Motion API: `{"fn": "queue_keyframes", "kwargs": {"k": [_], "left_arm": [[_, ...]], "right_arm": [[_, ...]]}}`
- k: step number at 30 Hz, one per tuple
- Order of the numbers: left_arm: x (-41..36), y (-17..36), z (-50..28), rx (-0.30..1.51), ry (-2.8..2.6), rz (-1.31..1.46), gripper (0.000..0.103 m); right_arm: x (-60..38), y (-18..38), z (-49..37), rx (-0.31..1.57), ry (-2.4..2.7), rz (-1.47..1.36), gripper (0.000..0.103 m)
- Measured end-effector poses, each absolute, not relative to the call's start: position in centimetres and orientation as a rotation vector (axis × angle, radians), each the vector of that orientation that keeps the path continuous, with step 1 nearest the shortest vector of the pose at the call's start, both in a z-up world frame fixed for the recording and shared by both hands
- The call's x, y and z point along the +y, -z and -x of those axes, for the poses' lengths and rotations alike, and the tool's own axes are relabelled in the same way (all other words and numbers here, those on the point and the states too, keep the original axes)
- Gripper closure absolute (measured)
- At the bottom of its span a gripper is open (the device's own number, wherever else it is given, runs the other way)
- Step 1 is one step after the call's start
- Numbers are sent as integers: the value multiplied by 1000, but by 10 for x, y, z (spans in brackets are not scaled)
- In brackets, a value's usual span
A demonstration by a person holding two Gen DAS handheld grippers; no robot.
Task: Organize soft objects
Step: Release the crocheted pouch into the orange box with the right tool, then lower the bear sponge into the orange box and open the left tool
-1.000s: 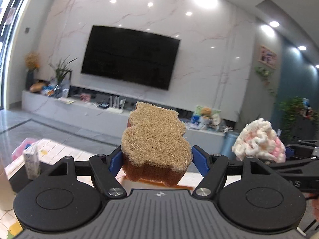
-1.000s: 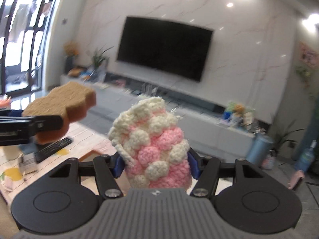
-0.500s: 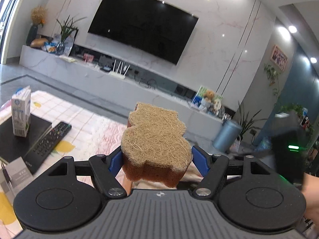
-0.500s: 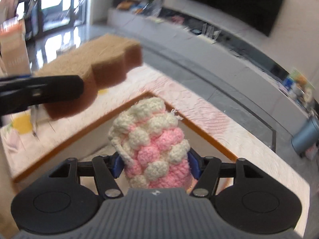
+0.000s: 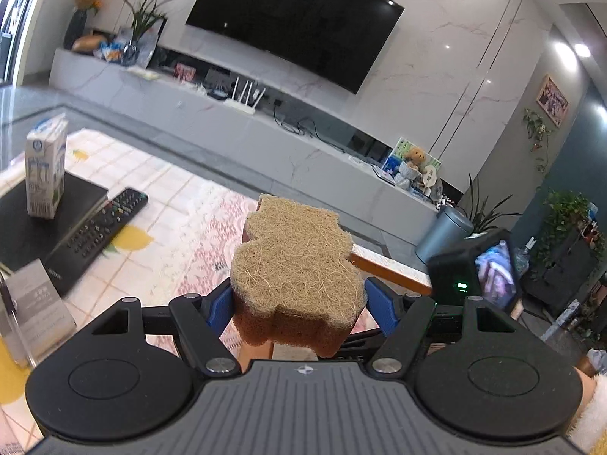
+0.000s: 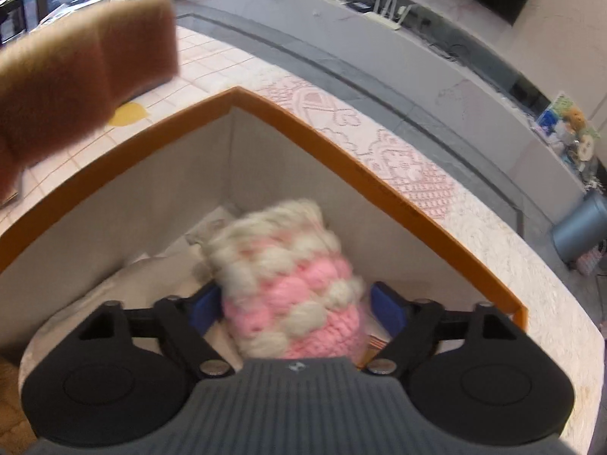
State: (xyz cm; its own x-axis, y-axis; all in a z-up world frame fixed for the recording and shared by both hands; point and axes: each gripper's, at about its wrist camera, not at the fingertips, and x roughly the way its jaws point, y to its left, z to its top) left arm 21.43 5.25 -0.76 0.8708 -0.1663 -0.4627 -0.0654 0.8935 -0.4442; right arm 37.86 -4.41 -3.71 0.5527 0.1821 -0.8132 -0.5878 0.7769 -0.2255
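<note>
Left wrist view: left gripper (image 5: 297,299), blue-padded jaws clamped on a bear-shaped sponge (image 5: 296,265), tan fibre face up, orange-brown body beneath; item held in the air above the table (image 5: 170,204), which carries a pale tiled cloth with yellow motifs and a pink lace runner. Also listed on the table: one small milk carton (image 5: 45,174), upright on a black book (image 5: 22,223); one black remote control (image 5: 98,227), lying just beside the book; one grey card (image 5: 38,307) at the near left edge. Low right: the back of the other gripper's camera unit (image 5: 481,269), screen lit, green indicator on. Background: wall-mounted television (image 5: 296,22), long grey console (image 5: 227,121), grey bin (image 5: 444,231). Right wrist view: right gripper (image 6: 292,303), jaws parted, a visible gap between the blue pads and a pink-and-white crocheted pouch (image 6: 288,276); pouch blurred, positioned inside the orange-rimmed box (image 6: 341,159), over crumpled pale paper (image 6: 151,273) on the box floor; whether it rests on the paper cannot be told. The sponge (image 6: 76,76) appears upper left, blurred, above the box's left side.
</note>
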Motion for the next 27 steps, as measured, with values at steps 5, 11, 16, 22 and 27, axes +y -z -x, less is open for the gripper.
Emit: {"fn": "queue_keyframes", "kwargs": {"k": [5,11,16,22,27], "left_arm": [[44,2,-210,519,88,445,20],[19,6,-209,561,128,370,20],[3,18,-212,610,137,319,20],[-8,23,-209,626,75,293,14],[-12,19,-206,634,76,276,8]], "right_arm": [[-64,16,-348,806,-529,555,5],[-111,-20,-310,819,-533,479,5],[-139,-34,-294,851,-504,351,5],[-152,-28,-274,894,-493,376,5],[-160,-23,-268,916,-485,354,5]]}}
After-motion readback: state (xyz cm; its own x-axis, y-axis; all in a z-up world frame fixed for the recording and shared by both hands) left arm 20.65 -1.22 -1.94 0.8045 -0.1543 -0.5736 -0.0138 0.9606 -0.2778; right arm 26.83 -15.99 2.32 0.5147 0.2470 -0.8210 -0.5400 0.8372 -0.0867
